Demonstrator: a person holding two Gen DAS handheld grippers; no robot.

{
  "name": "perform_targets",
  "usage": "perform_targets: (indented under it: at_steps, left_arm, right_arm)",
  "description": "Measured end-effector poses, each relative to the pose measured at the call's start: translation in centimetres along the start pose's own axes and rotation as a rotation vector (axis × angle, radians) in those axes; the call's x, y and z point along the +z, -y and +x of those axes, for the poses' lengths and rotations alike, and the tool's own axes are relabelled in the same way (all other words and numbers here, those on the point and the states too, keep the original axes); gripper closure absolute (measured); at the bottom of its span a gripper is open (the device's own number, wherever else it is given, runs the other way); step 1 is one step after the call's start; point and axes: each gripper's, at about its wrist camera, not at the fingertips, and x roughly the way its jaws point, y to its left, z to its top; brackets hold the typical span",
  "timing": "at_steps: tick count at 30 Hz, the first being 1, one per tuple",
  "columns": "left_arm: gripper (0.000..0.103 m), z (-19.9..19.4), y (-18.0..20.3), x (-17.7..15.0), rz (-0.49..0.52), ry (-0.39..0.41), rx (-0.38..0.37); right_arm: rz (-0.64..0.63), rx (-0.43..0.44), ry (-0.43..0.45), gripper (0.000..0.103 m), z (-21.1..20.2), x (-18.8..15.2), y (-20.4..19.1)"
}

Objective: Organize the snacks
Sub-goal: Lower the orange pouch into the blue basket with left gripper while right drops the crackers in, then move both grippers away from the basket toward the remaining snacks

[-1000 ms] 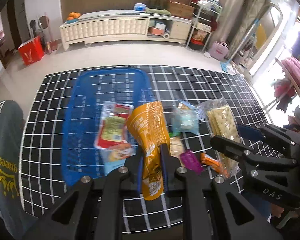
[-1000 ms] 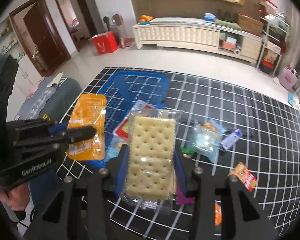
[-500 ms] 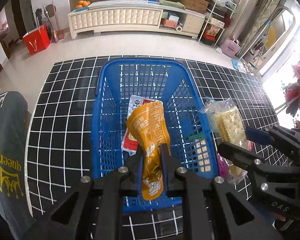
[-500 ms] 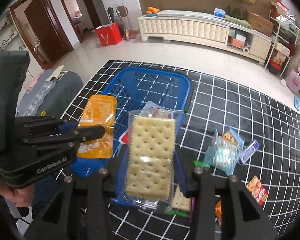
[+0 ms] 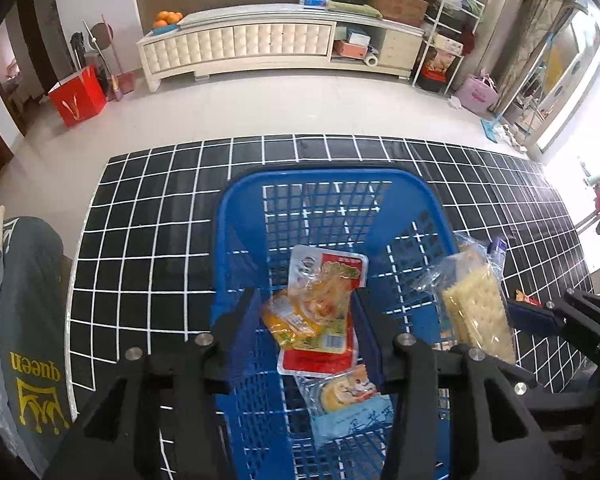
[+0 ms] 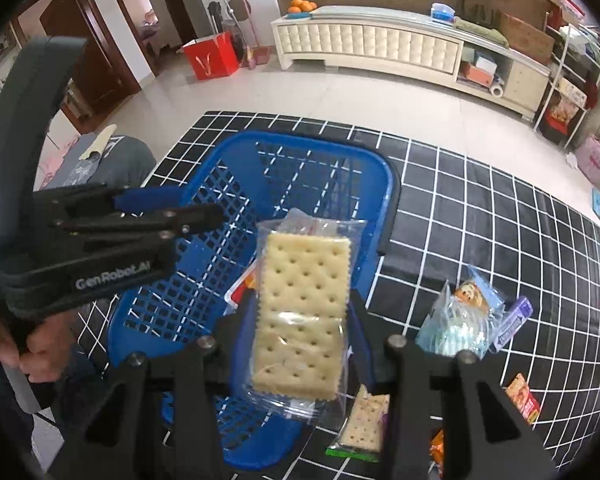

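My left gripper (image 5: 304, 320) hangs over the blue basket (image 5: 236, 220) and its jaws are opening. The orange packet (image 5: 288, 320) has slipped free and lies in the basket on a red packet (image 5: 328, 264), no pad touching it. A light-blue pack (image 5: 352, 408) lies under them. My right gripper (image 6: 300, 328) is shut on a clear pack of crackers (image 6: 304, 312), held upright above the basket's (image 6: 260, 140) right rim. The left gripper (image 6: 216, 214) shows from the side in the right wrist view.
On the black grid mat (image 6: 480, 208), right of the basket, lie a light-blue pack (image 6: 460, 320), a purple bar (image 6: 512, 324), a small cracker pack (image 6: 364, 428) and a red-orange packet (image 6: 524, 400). A grey cloth (image 5: 28, 320) covers the mat's left edge. A hand (image 6: 40, 360) holds the left gripper.
Both grippers moved from the loose snacks to over the basket. The left gripper opened and the orange packet dropped into the basket. The right still grips the crackers.
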Motion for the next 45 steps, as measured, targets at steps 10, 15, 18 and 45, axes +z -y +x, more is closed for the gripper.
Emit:
perform_targets:
  at_steps: [10, 15, 18, 45]
  left_arm:
    - [0.059, -2.0, -2.3, -1.3, -0.044, 0.006, 0.002]
    - [0.059, -3.3, -3.1, -2.4, -0.034, 0.014, 0.014]
    - [0.054, -3.8, -3.7, -3.1, -0.028, 0.014, 0.018]
    - [0.046, -4.4, -3.9, -7.5, -0.033, 0.009, 0.0]
  right_arm:
    - [-0.02, 0.019, 0.002, 0.055, -0.2, 0.6, -1.8]
    - [-0.029, 0.023, -0.022, 0.055, 0.9, 0.6, -2.8]
    - [-0.047, 0.022, -0.05, 0.055, 1.8, 0.5, -3.6]
    - [-0.126, -0.096, -0.132, 0.015, 2.7, -2.6, -5.6]
